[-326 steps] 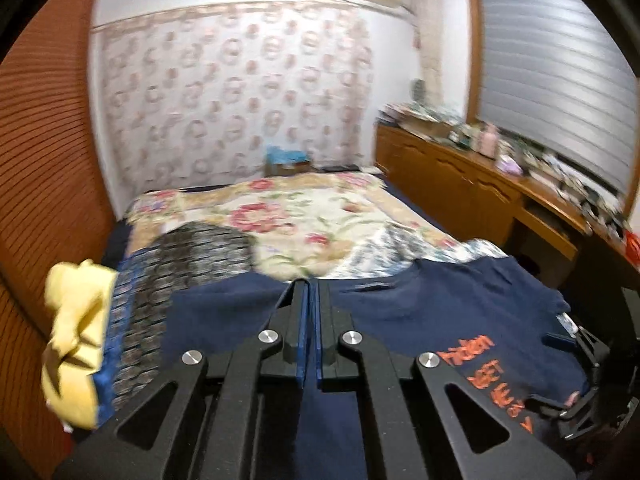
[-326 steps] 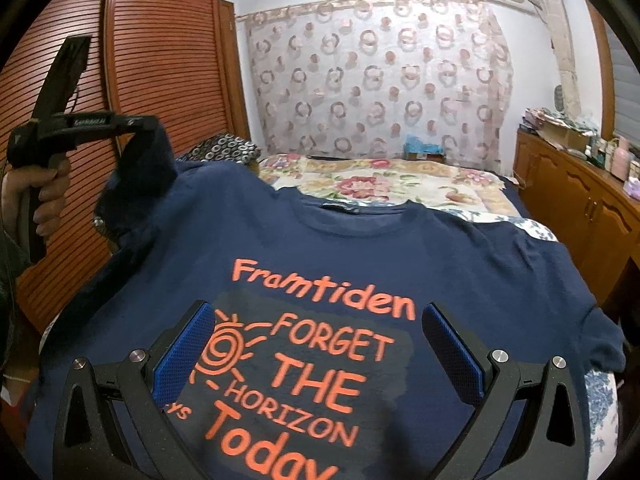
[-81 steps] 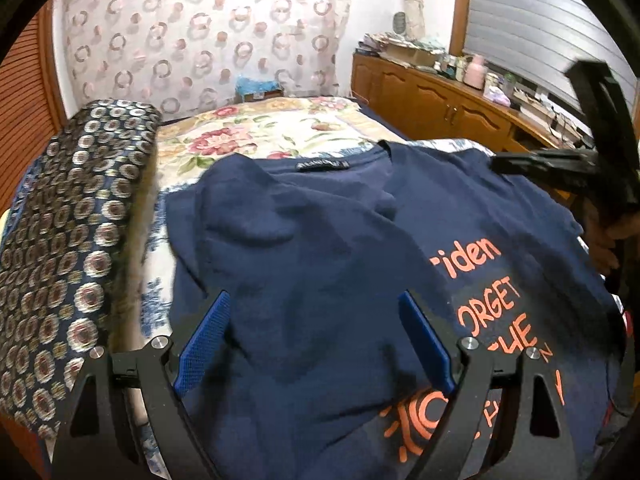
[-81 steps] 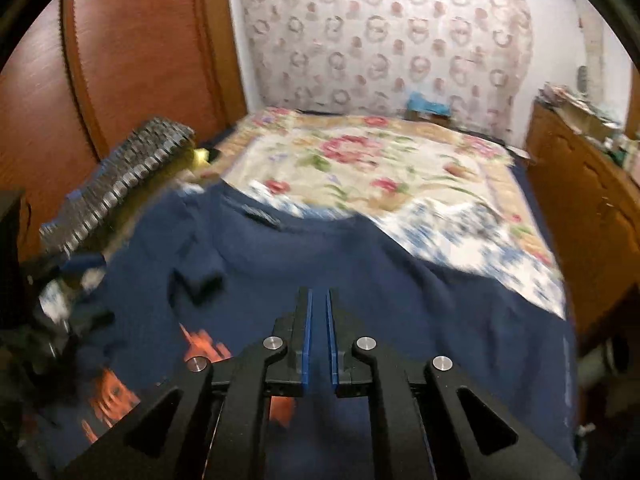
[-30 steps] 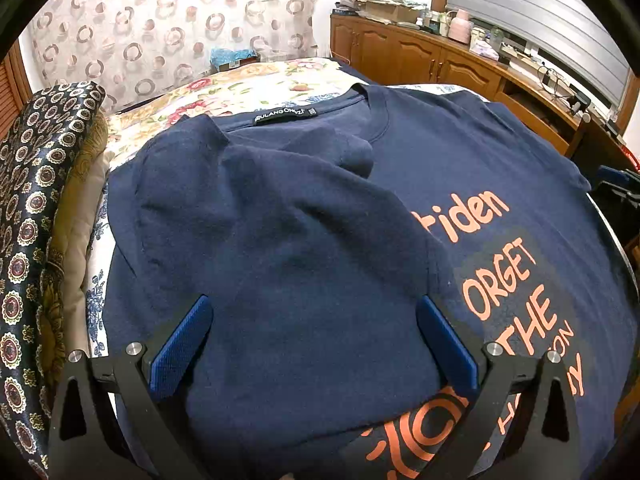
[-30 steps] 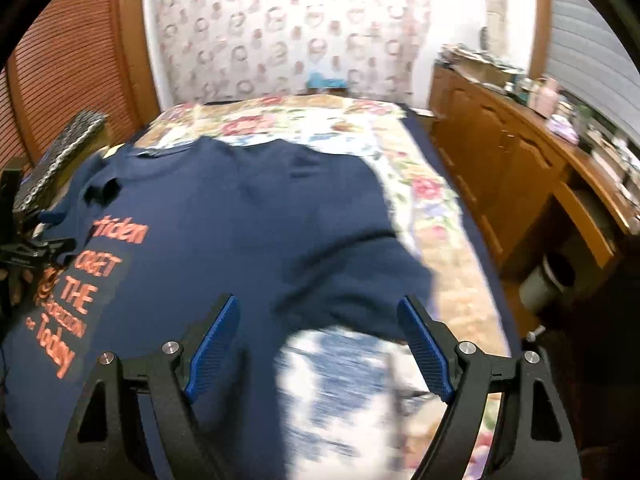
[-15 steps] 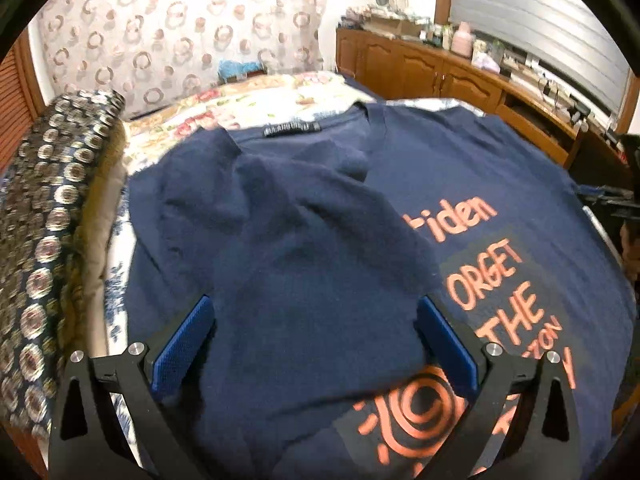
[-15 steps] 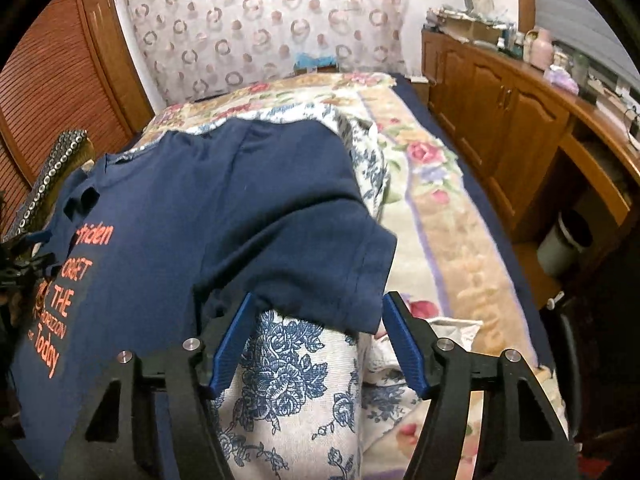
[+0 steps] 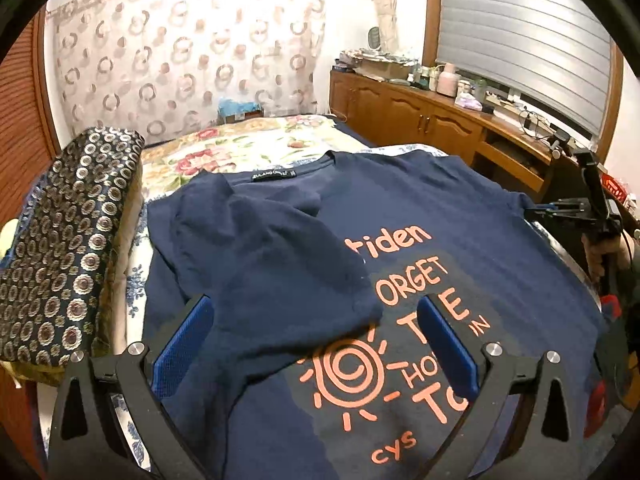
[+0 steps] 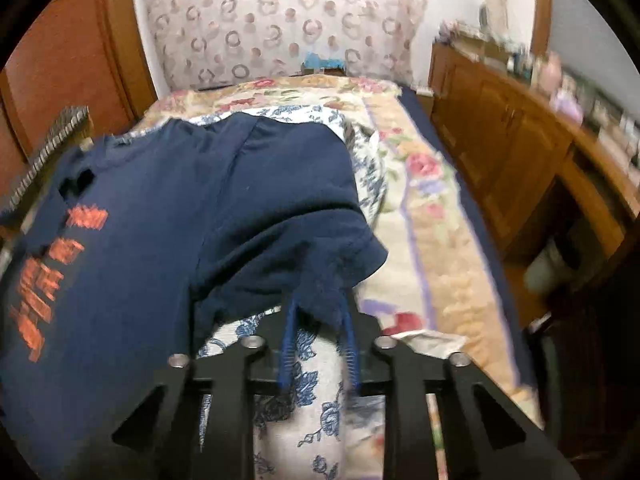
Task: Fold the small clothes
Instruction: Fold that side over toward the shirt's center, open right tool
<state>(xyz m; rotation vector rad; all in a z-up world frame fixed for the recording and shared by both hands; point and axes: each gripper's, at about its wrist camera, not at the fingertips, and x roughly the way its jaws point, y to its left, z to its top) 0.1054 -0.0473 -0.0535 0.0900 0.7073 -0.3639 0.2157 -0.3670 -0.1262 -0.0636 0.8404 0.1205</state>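
pinching navy t-shirt (image 10: 168,208) sleeve (image 10: 320,256)

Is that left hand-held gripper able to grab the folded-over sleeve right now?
Probably yes: the left hand-held gripper is open just above the folded sleeve, with nothing between them.

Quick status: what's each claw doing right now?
Left claw: open, empty, above the navy cotton T-shirt.
Right claw: just closed, pinching the shirt's sleeve hem.
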